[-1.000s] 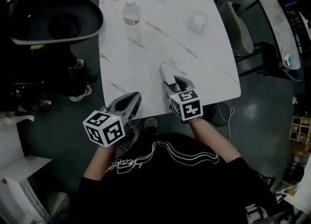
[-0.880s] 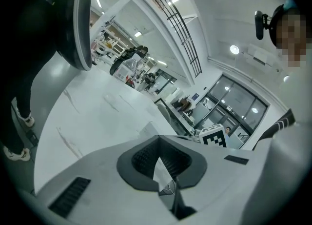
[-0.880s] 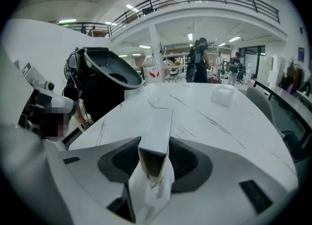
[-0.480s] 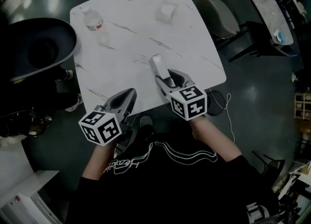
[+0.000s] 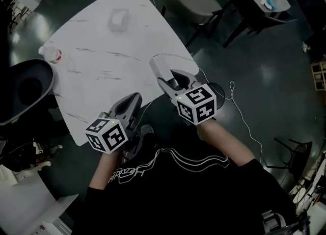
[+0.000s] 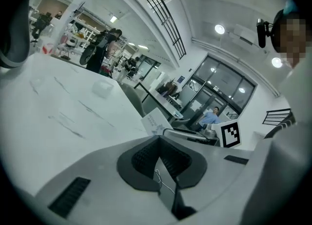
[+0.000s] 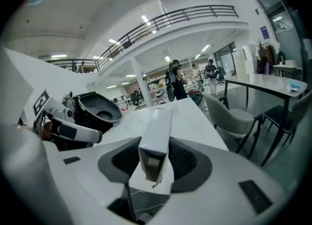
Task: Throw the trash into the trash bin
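**Head view:** The right claw [image 5: 173,82] grasps a slim white rectangular carton [image 5: 160,67] above the near edge of the white marble-patterned table [image 5: 102,60]. The left claw [image 5: 133,102] is clenched and empty. The black, grey-rimmed trash bin [image 5: 23,88] stands off the table's left side, well apart from the carton.

**Left gripper view:** The pads meet with nothing between them.

**Right gripper view:** The carton [image 7: 158,131] sits between the pads, and the bin [image 7: 95,109] lies to the left. Carry the carton over the bin's mouth. Hold the grip firm and release only once the carton is above the opening.
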The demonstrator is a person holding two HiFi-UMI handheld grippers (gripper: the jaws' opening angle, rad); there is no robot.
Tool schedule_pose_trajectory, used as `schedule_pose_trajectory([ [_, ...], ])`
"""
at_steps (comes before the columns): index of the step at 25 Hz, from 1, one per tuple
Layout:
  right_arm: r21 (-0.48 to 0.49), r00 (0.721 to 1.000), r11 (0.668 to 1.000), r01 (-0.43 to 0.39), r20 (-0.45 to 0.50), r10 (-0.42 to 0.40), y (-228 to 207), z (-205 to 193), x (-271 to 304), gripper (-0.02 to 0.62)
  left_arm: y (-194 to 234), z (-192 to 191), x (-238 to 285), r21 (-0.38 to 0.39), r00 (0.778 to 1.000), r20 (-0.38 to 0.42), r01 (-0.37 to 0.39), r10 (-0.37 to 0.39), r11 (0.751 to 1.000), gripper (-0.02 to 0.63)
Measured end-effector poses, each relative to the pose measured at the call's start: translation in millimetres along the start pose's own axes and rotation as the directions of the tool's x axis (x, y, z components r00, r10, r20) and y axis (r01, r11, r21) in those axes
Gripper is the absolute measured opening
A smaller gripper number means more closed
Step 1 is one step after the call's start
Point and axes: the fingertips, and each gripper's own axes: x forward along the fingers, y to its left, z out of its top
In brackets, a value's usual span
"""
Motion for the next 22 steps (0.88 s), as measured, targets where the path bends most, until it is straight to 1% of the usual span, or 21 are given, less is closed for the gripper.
schedule_pose_trajectory([
  [3,0.038,0.998,0.998,0.058,0.022,-0.059,-46,-10,-42,0.196,-38,-15,47,0.026,0.997,-0.06,0.052,-0.05,0.998,0.005],
  [6,0.091,0.993,0.989,0.114,0.033,-0.117,-100,-23,-82,0.196,-74,-34,96,0.045,0.989,-0.115,0.098,-0.093,0.994,0.005],
  [9,0.133,0.982,0.975,0.178,0.033,-0.184,-154,-39,-119,0.196,-105,-59,146,0.06,0.977,-0.173,0.14,-0.128,0.988,0.005],
  [12,0.174,0.968,0.955,0.239,0.033,-0.248,-200,-59,-154,0.196,-130,-88,192,0.076,0.959,-0.237,0.177,-0.154,0.981,0.005],
  [18,0.235,0.944,0.919,0.316,0.022,-0.33,-271,-98,-203,0.196,-166,-139,268,0.092,0.926,-0.326,0.232,-0.191,0.968,0.005],
  [20,0.25,0.934,0.905,0.343,0.012,-0.358,-291,-114,-211,0.196,-169,-158,285,0.1,0.915,-0.355,0.24,-0.191,0.966,0.005],
  [22,0.269,0.925,0.889,0.37,-0.023,-0.378,-309,-137,-211,0.196,-162,-178,296,0.099,0.903,-0.394,0.229,-0.173,0.968,0.005],
])
